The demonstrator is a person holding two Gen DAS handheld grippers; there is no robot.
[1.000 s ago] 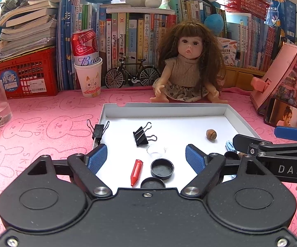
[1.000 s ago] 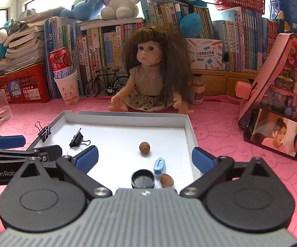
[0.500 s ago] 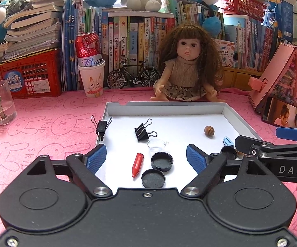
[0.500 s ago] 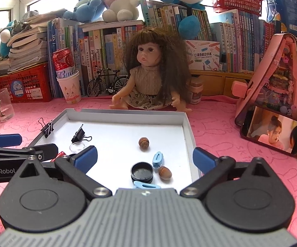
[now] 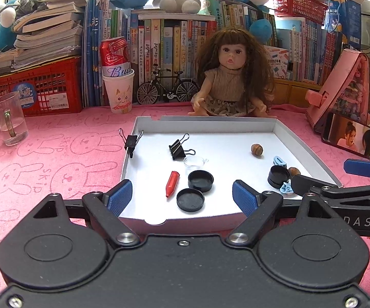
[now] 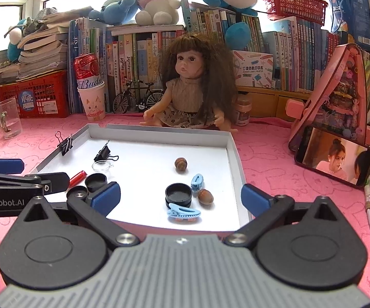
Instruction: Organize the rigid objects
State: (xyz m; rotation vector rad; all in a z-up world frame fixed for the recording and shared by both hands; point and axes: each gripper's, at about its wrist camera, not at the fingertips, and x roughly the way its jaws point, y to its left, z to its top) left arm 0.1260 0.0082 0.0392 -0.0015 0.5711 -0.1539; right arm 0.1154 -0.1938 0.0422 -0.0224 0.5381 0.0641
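Both grippers have drawn back toward the near edge of the tray [image 5: 300, 143], left gripper [image 5: 182, 195] and right gripper [image 6: 181, 195] with jaws released and empty, so the next pick should approach one tray item squarely, say the red cap [image 5: 172, 180].

Tray [image 5: 302, 143] centre bare; caps [image 5: 200, 179], clips [image 6: 183, 212], doll [image 5: 232, 77] crowd near and far edges.
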